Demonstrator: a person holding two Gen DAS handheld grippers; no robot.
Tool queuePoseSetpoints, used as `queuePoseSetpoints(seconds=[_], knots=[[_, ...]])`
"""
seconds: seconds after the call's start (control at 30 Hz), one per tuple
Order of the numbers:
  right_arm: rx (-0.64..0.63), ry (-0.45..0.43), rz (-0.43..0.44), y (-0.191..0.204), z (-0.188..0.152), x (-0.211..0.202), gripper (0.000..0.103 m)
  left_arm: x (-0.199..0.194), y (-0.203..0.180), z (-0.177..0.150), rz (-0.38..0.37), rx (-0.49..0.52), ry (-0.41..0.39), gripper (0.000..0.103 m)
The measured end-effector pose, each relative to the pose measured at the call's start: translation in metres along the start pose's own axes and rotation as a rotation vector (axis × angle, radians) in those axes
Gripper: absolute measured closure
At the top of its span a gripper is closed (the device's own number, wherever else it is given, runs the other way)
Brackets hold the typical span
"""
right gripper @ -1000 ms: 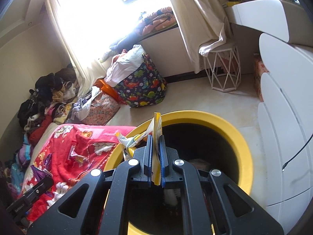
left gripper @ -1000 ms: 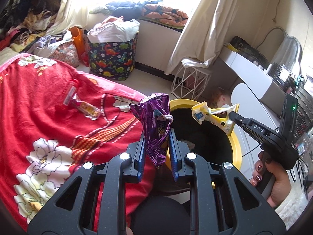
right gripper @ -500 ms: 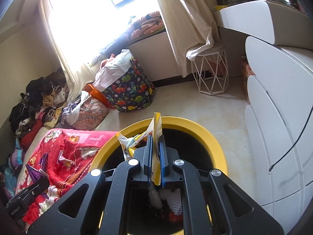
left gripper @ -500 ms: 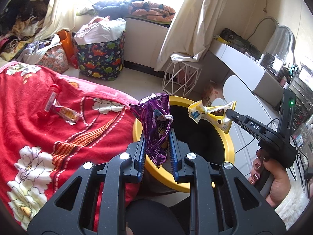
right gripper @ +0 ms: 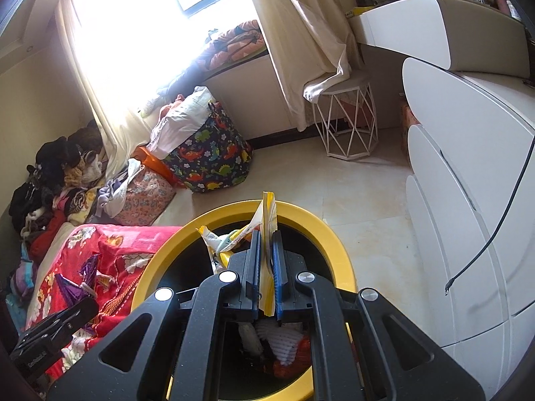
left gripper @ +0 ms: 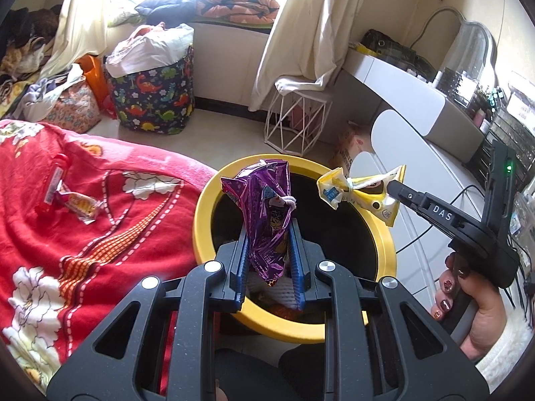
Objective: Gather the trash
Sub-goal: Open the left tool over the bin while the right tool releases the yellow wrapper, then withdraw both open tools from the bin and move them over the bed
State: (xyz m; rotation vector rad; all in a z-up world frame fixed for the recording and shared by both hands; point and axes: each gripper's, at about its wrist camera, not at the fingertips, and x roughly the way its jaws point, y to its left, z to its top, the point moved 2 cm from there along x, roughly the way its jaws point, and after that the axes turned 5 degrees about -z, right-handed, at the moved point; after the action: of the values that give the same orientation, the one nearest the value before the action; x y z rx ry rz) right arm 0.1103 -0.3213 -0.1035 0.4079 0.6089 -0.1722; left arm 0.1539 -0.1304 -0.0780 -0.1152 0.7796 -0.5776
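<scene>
My left gripper (left gripper: 268,230) is shut on a crumpled purple foil wrapper (left gripper: 267,214), held over the mouth of the yellow-rimmed black bin (left gripper: 214,197). From the right, my right gripper (left gripper: 389,187) holds a yellow wrapper (left gripper: 361,187) over the same bin, a hand gripping its handle. In the right wrist view that gripper (right gripper: 266,234) is shut on the yellow wrapper (right gripper: 267,214) above the bin (right gripper: 337,247), which has trash at its bottom. The left gripper (right gripper: 82,292) with the purple wrapper (right gripper: 67,287) shows at lower left. More wrappers (left gripper: 77,204) lie on the red blanket (left gripper: 50,254).
The red floral blanket covers a bed left of the bin. A dinosaur-print hamper (left gripper: 153,100), bags and clothes stand near the window. A white wire stool (left gripper: 297,123) and curved white drawers (right gripper: 468,200) with a dangling cable flank the bin on the right.
Both grippers have moved with their wrappers further over the bin; its opening now lies more fully beneath them. Neither grip has altered.
</scene>
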Motion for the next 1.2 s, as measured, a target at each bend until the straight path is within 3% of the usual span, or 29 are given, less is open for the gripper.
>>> queuePoseSetpoints(seconds=[0.3,0.43,0.5,0.57,0.7,0.9,1.2], knots=[[0.004,0.0,0.003,-0.004,0.001,0.0,0.095,0.023,-0.007,0.004,-0.017,0.025,0.036,0.088],[0.005,0.014,0.022,-0.004,0.002,0.0,0.087,0.032,-0.009,0.005,-0.042,0.036,0.064,0.086],[0.011,0.009,0.015,-0.006,0.003,-0.002,0.071,0.034,-0.01,0.004,-0.036,0.047,0.067,0.07],[0.018,0.009,0.015,-0.006,0.003,-0.004,0.064,0.033,-0.009,0.002,-0.041,0.043,0.062,0.032],[0.011,0.019,0.015,-0.003,0.001,-0.004,0.058,0.028,-0.008,-0.002,-0.024,0.033,0.052,0.01],[-0.022,0.023,0.036,0.011,-0.002,-0.006,0.048,0.011,0.005,-0.005,0.021,0.009,0.018,0.011],[-0.08,0.021,0.097,0.041,-0.005,-0.012,0.043,-0.025,0.035,0.003,0.127,-0.015,-0.064,0.011]])
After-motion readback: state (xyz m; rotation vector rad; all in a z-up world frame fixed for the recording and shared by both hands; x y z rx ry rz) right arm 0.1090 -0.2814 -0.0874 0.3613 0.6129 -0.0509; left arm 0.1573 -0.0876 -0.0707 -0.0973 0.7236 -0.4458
